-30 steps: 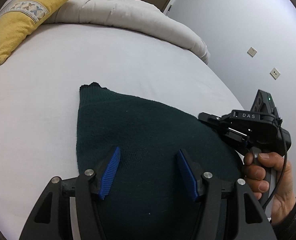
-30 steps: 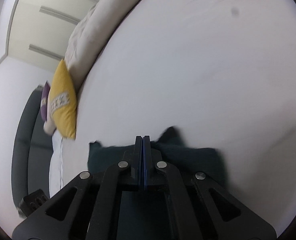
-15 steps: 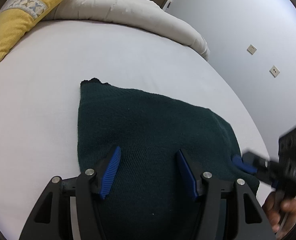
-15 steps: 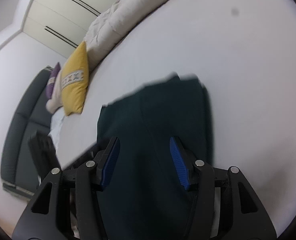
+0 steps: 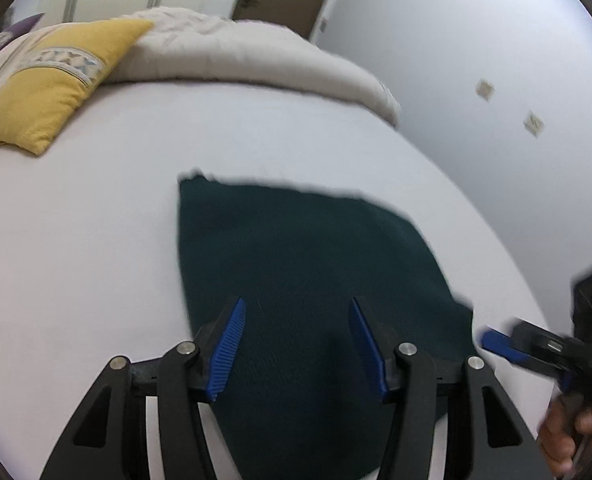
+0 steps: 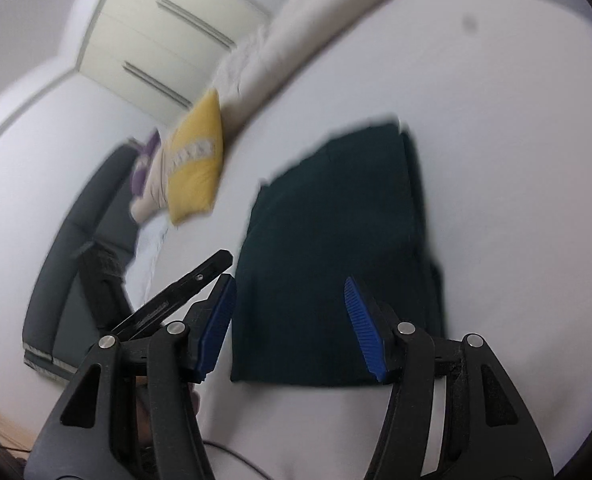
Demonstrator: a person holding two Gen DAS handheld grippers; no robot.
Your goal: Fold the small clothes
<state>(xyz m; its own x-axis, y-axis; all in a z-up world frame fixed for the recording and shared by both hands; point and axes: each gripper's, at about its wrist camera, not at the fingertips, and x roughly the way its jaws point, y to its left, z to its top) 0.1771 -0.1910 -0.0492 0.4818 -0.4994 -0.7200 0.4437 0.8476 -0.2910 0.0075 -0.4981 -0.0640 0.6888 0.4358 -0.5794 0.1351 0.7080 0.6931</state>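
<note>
A dark green knitted garment (image 5: 307,264) lies folded flat on the white bed (image 5: 96,240). It also shows in the right wrist view (image 6: 335,240) as a tidy rectangle with a folded edge on its right. My left gripper (image 5: 296,340) is open and empty, raised above the garment's near part. My right gripper (image 6: 290,320) is open and empty, raised above the garment's near edge. In the left wrist view the right gripper (image 5: 535,352) shows at the right, beside the garment. In the right wrist view a finger of the left gripper (image 6: 184,292) shows at the left.
A yellow cushion (image 5: 52,88) and a beige duvet (image 5: 248,56) lie at the head of the bed. A grey wall (image 5: 495,60) with two switch plates runs on the right. A dark sofa (image 6: 76,248) and wardrobe doors (image 6: 168,40) stand beyond the bed's left side.
My right gripper opened, let go of the garment and pulled back from it. My left gripper rose and drew back a little. The garment now lies flat, folded.
</note>
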